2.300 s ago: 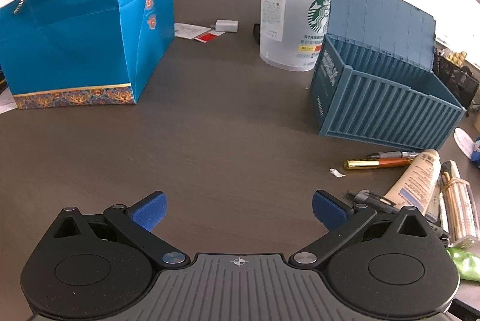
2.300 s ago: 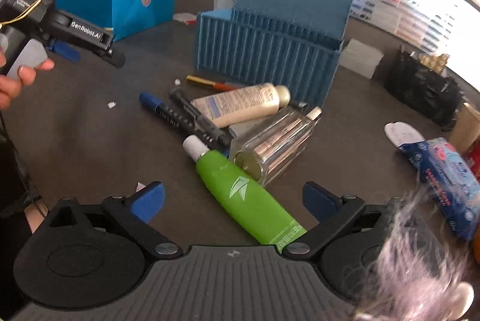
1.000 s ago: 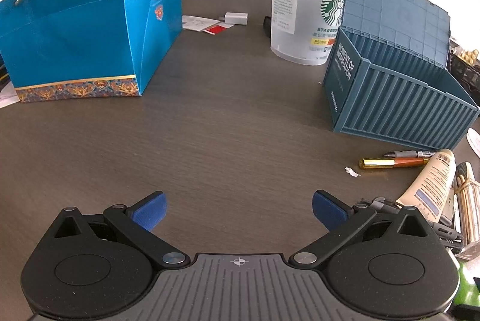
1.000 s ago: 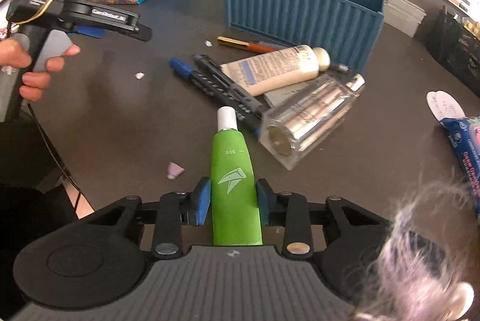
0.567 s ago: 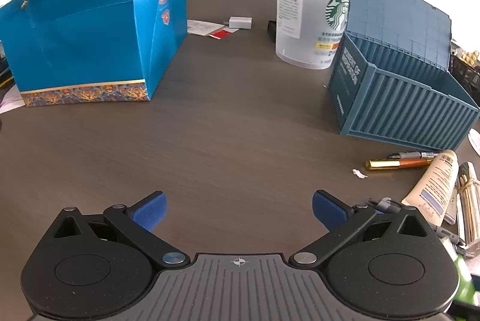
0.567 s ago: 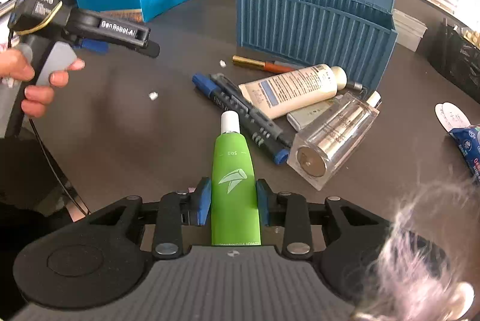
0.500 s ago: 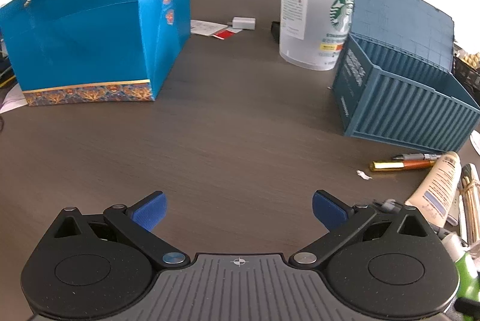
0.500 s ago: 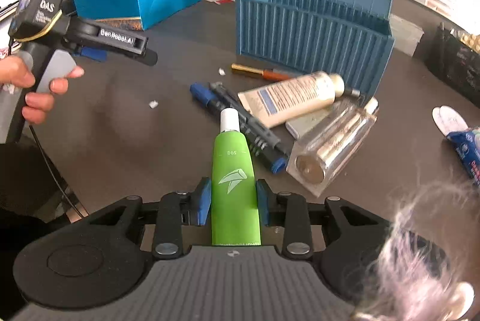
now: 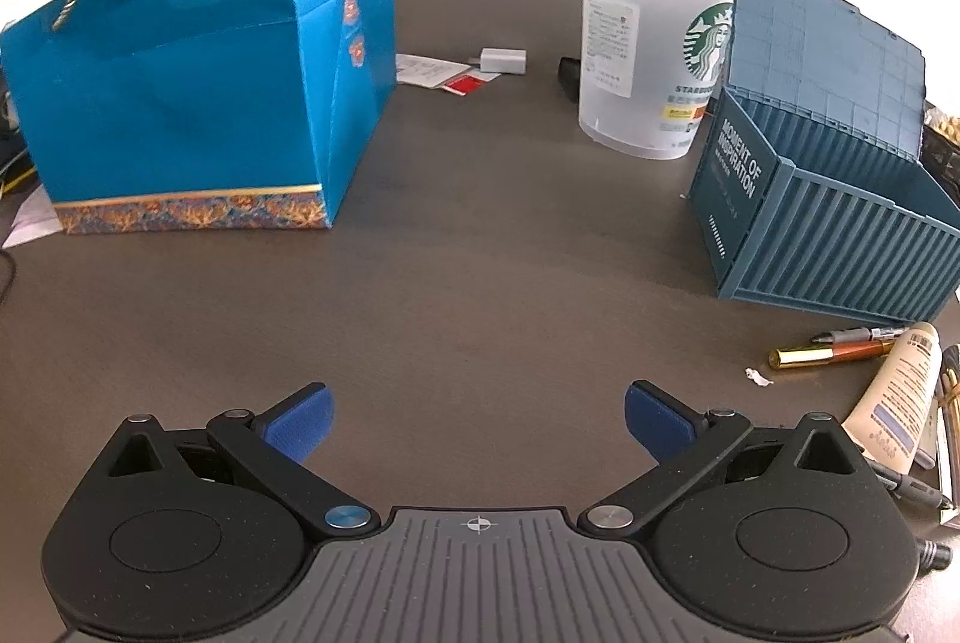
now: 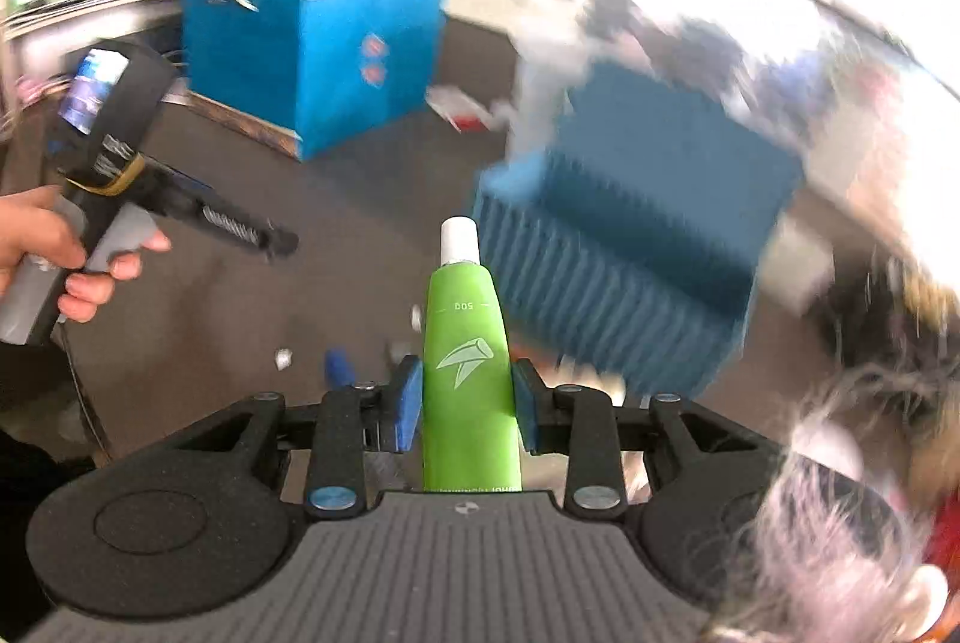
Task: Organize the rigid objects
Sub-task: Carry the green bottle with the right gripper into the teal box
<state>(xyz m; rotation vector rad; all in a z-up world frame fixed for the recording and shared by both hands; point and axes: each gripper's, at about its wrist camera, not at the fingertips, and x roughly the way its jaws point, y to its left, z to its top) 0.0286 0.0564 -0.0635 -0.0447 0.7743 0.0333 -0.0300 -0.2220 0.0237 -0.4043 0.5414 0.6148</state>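
Dark wood-grain desk (image 9: 480, 283), window blinds behind. Right gripper (image 10: 467, 406) pinches a green tube (image 10: 465, 361) between its blue pads, lifted off the desk: white cap pointing forward, white arrow logo, "500" mark near the neck. Ahead of the cap, the open blue container-style box (image 10: 630, 247), heavily blurred, probably just beyond the tube. Left gripper (image 9: 477, 418) spread wide, nothing between its fingers, over bare desk. Pens (image 9: 834, 352) and a cream tube (image 9: 897, 403) lie by the box; blue gift bag (image 9: 192, 102) at far left.

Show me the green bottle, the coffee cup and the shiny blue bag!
green bottle (image 10: 467, 361): right wrist view, on its body.
coffee cup (image 9: 654, 90): left wrist view, on its side.
blue bag (image 9: 180, 102): left wrist view, on its front.
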